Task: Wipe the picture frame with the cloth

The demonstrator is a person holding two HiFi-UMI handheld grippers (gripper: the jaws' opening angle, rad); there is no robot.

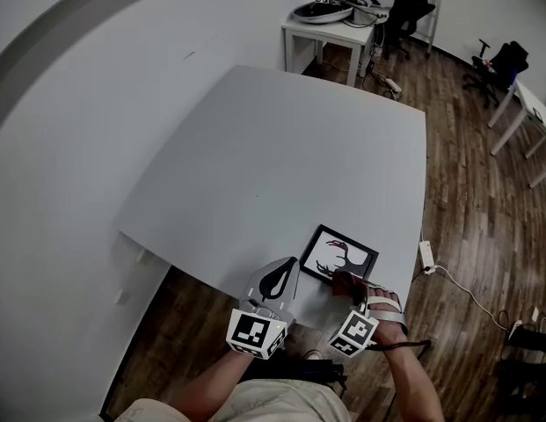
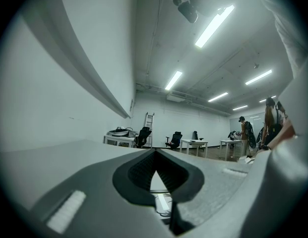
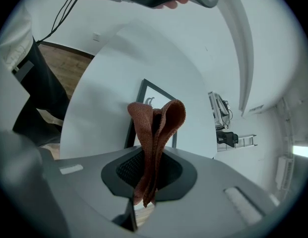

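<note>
Near the front right corner of the table (image 1: 281,148), the picture frame (image 1: 338,255) lay flat and close to the near edge. We held the right gripper (image 3: 150,157) closed on a folded reddish-brown cloth (image 3: 156,125), whose loop stood up past the jaw tips just over the frame's near side. Whether the cloth touched the frame we could not tell. The left gripper (image 2: 154,155) was closed on nothing and hung over the table edge beside the frame, clear of it. We judged three risks. Nothing braced the frame, so a firm stroke toward us could slide it off the edge. The cloth was pinched into a narrow bundle, so a stroke might cover little of the surface or drag the cloth out of the jaws. Pressing low could also bring the hard jaw tips, rather than the cloth, onto the frame's face and mark it.
</note>
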